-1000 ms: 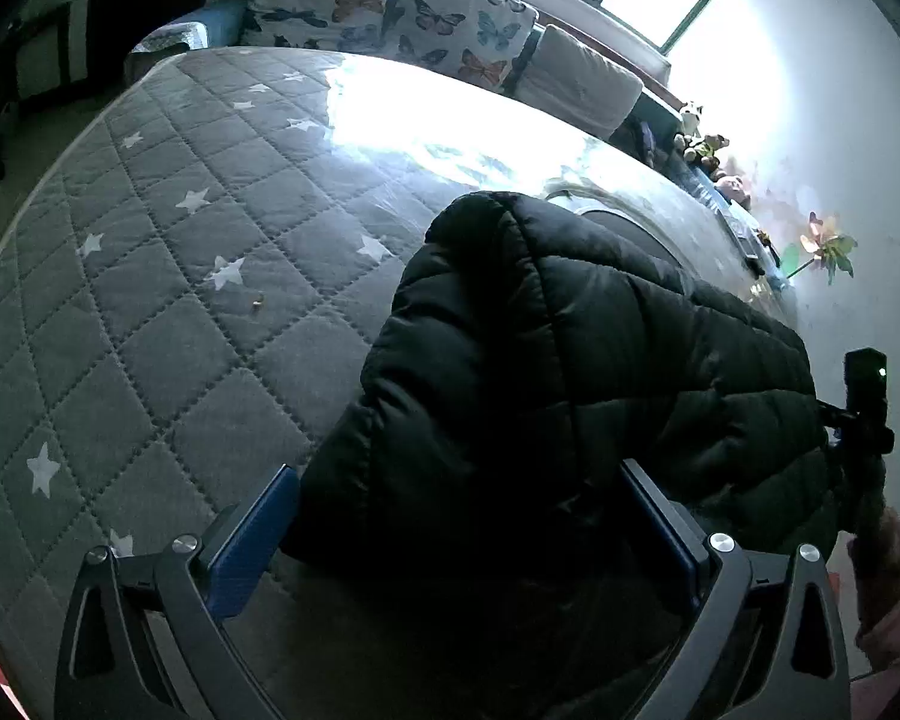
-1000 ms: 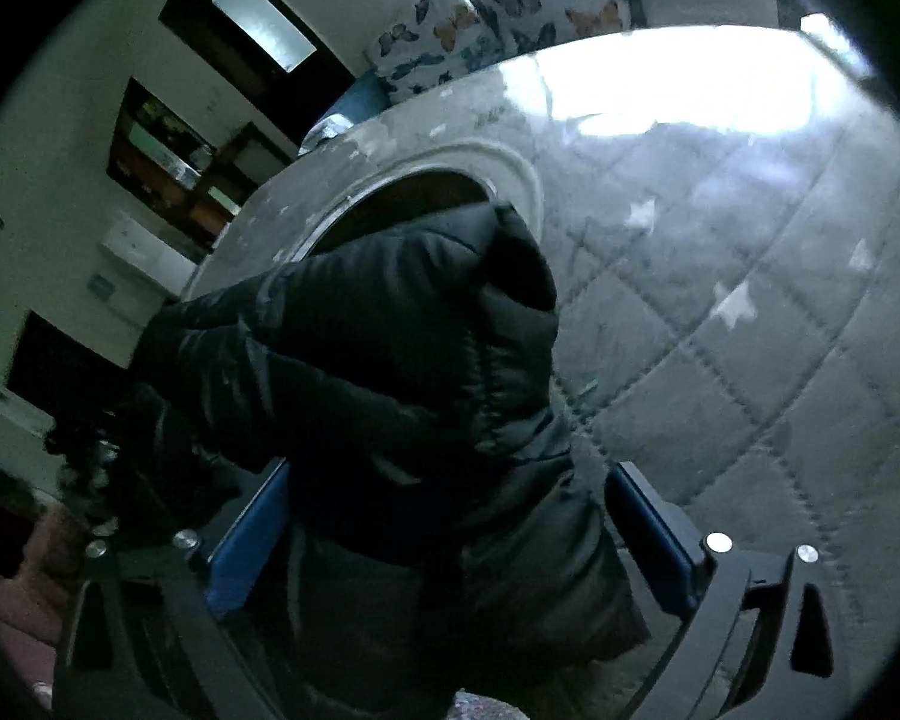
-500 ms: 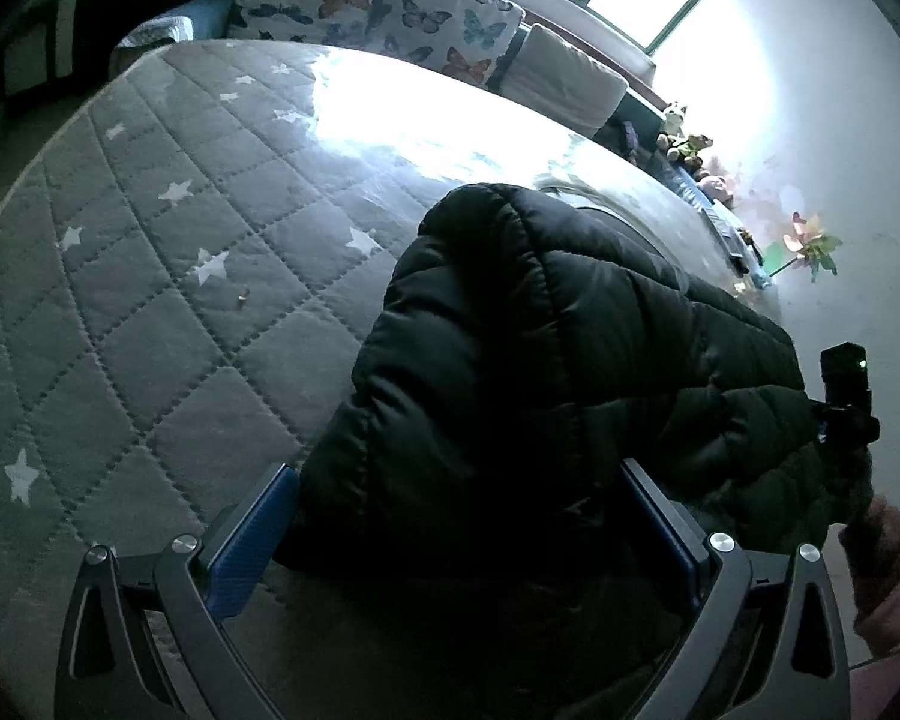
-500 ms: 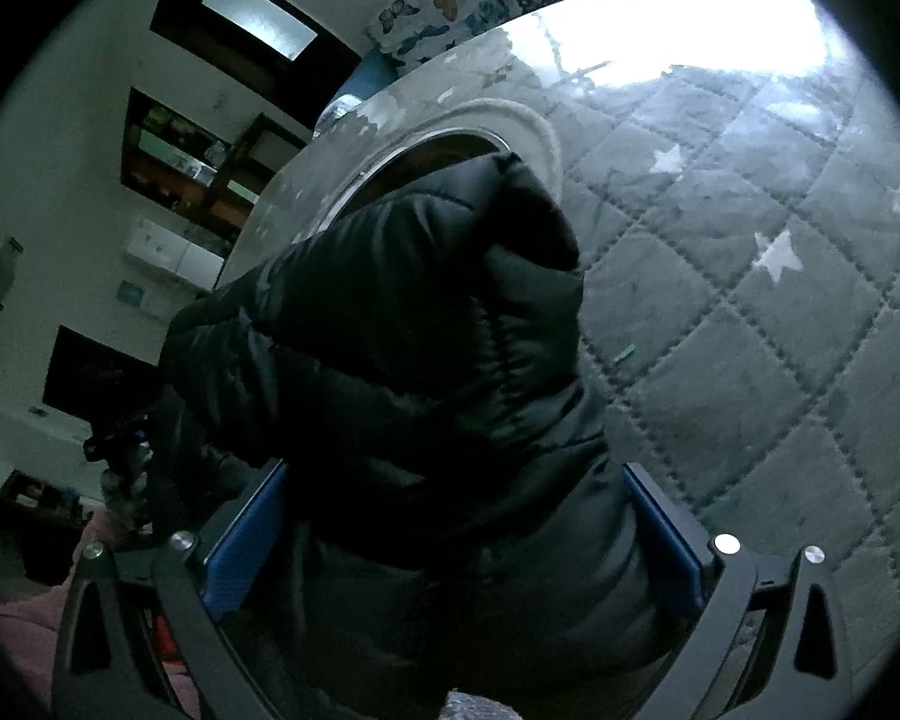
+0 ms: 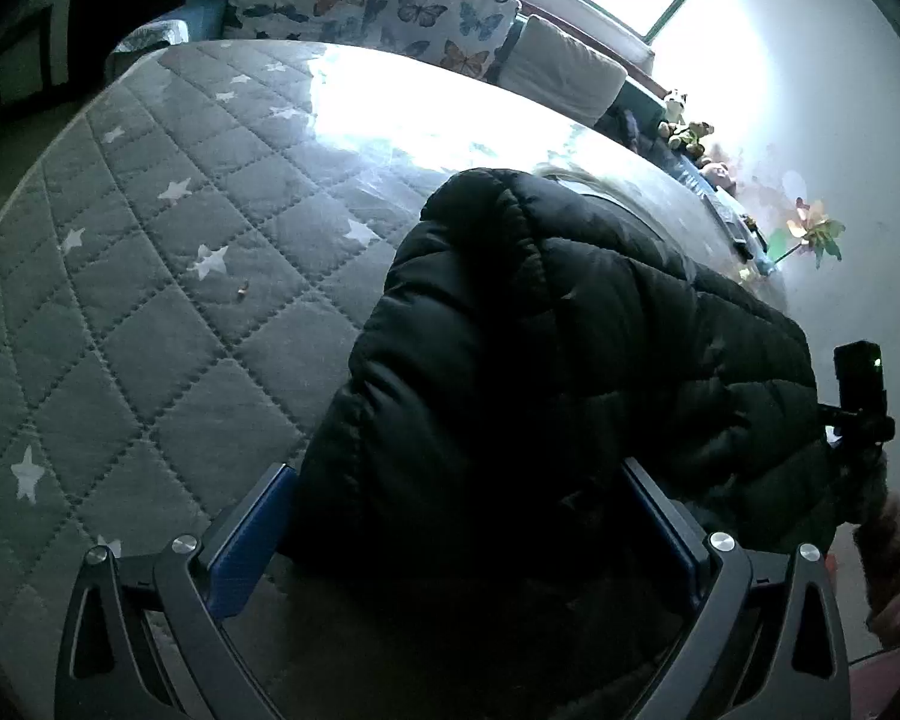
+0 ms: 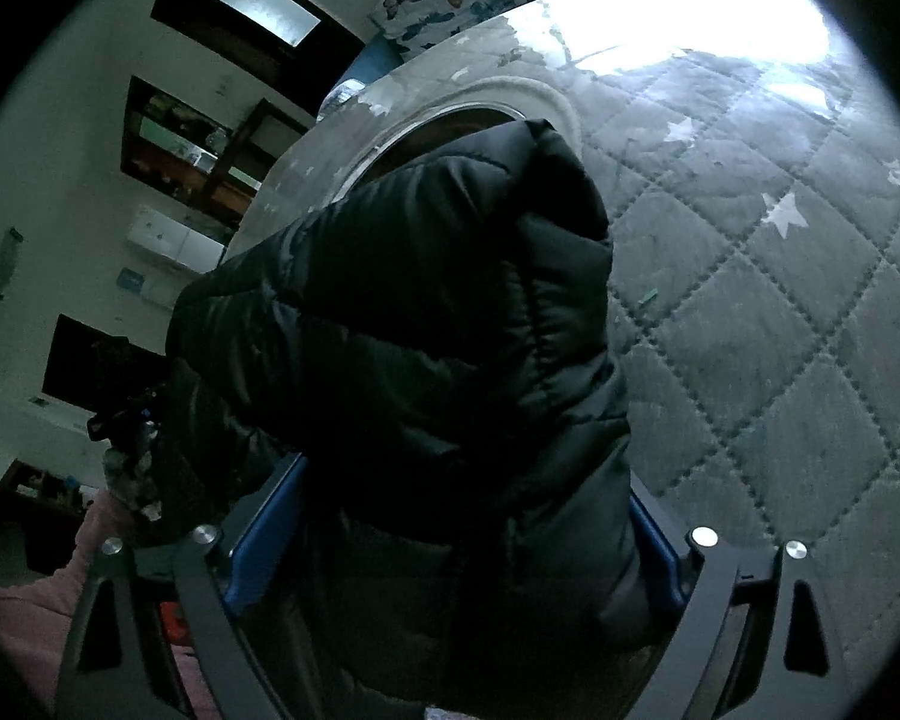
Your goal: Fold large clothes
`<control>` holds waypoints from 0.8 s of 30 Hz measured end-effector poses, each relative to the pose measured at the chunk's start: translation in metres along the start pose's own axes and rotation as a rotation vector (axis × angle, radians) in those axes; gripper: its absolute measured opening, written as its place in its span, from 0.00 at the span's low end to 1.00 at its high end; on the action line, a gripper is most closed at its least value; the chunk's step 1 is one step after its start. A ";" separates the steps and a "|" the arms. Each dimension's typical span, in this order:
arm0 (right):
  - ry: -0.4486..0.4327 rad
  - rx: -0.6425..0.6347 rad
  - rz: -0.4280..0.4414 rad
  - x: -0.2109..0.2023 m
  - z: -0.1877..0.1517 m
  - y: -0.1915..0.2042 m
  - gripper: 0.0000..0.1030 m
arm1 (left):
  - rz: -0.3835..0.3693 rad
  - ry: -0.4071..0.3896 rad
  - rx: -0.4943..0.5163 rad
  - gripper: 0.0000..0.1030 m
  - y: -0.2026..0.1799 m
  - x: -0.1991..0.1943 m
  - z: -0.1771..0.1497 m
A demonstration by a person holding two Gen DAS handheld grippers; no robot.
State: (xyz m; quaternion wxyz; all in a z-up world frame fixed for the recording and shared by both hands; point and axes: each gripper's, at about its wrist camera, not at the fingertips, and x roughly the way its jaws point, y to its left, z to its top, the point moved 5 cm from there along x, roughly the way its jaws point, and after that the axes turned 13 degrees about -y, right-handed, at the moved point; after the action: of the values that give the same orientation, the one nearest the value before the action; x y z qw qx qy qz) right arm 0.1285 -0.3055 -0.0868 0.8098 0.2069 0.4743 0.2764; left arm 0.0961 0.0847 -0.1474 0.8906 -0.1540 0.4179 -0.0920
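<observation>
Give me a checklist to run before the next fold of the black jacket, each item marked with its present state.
1. Left gripper has jacket between its fingers: ok, though the fingers stand wide, so a firm clamp: cannot tell.
2. Right gripper has jacket fabric between its fingers: ok; firm clamp: cannot tell.
3. Bare mattress beyond the jacket to lay it on: ok.
4. Small scrap on the mattress lies beside the jacket: ok.
5. Jacket flat and smooth: not ok, it bulges up in a puffy heap.
6. Sleeves tucked in: cannot tell.
</observation>
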 end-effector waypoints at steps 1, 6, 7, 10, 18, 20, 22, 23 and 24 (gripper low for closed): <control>0.002 0.002 0.002 0.001 0.001 0.000 0.99 | -0.007 0.001 -0.001 1.00 -0.001 0.002 0.000; 0.006 0.015 0.019 0.007 0.004 -0.003 1.00 | -0.041 0.013 -0.003 1.00 0.001 0.008 0.002; 0.005 0.017 0.023 0.009 0.004 -0.003 1.00 | -0.045 0.016 -0.004 1.00 0.003 0.009 0.002; 0.004 0.017 0.031 0.009 0.004 -0.004 1.00 | -0.067 0.026 -0.013 1.00 0.011 0.012 0.003; -0.007 0.027 0.008 0.008 0.001 0.001 1.00 | -0.156 0.044 -0.043 1.00 0.019 0.022 -0.005; -0.016 0.031 0.003 0.005 0.000 0.005 1.00 | -0.147 0.049 -0.049 1.00 0.019 0.023 -0.006; -0.026 0.030 -0.002 0.001 -0.002 0.006 0.88 | -0.125 0.045 -0.042 1.00 0.012 0.022 -0.006; -0.032 0.026 -0.009 -0.003 -0.003 0.008 0.84 | -0.120 0.039 -0.040 1.00 0.010 0.021 -0.006; -0.036 0.026 -0.010 -0.003 -0.003 0.008 0.78 | -0.119 0.028 -0.054 0.98 0.008 0.019 -0.007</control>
State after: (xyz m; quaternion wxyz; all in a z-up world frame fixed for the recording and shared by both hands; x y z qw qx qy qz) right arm 0.1227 -0.3010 -0.0809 0.8169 0.2198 0.4643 0.2623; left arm 0.1030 0.0852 -0.1678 0.8732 -0.2011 0.4226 -0.1357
